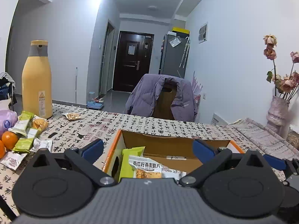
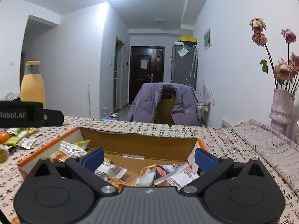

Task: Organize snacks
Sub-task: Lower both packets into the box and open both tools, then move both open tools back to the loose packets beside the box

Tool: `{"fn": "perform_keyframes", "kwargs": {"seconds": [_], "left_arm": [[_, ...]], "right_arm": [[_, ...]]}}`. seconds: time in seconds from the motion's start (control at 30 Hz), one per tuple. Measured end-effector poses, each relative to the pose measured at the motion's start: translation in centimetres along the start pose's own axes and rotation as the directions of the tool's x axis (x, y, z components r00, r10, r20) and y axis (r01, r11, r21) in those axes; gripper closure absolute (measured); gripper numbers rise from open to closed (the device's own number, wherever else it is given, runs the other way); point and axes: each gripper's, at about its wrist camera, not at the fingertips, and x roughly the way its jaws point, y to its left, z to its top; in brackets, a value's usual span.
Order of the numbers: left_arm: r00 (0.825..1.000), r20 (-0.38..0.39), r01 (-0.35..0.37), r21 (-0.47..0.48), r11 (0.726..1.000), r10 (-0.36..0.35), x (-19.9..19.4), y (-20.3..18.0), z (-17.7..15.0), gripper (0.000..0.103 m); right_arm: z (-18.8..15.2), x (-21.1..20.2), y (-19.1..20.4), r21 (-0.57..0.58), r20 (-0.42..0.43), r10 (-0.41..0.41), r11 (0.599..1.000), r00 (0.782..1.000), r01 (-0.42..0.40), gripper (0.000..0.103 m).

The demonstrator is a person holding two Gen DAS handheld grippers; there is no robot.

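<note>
An open cardboard box (image 1: 168, 141) with an orange rim stands on the table and holds snack packets, among them a green packet (image 1: 130, 160) and a white oat-crisp packet (image 1: 147, 168). My left gripper (image 1: 147, 147) hangs open over the box's left end, nothing between its blue pads. In the right wrist view the same box (image 2: 138, 140) shows several wrapped snacks (image 2: 177, 175) inside. My right gripper (image 2: 148, 156) is open above them, holding nothing. Loose snack packets (image 1: 26, 130) lie in a pile at the left of the table.
A tall yellow flask (image 1: 36, 82) stands at the back left, with oranges (image 1: 9, 140) and a purple tissue pack (image 1: 6, 119) near the pile. One biscuit packet (image 1: 72, 116) lies apart. A chair draped with a purple jacket (image 1: 160, 97) faces the table; a vase of dried roses (image 2: 281, 106) stands at right.
</note>
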Motion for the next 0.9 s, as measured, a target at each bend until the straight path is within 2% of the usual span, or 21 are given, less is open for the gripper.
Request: {"fn": "perform_keyframes", "kwargs": {"seconds": [0.27,0.57,0.9], "left_arm": [[1.000,-0.015,0.002,0.014,1.000,-0.002,-3.8,0.9,-0.7,0.000],[0.998,-0.069,0.001,0.030,1.000,0.001,-8.3,3.0,-3.4,0.000],[0.994,-0.108,0.006,0.025,1.000,-0.003,-12.4,5.5,-6.5,0.000]], "right_arm": [[0.1,-3.7,0.8,-0.030,-0.017,0.002,1.000,1.000,-0.002,0.000],[-2.8,-8.0,2.1,-0.019,-0.129,0.004,1.000,0.992,-0.006,0.000],[-6.5,-11.7,6.4,0.010,-0.270,0.044,0.999,0.962,-0.043,0.000]]}}
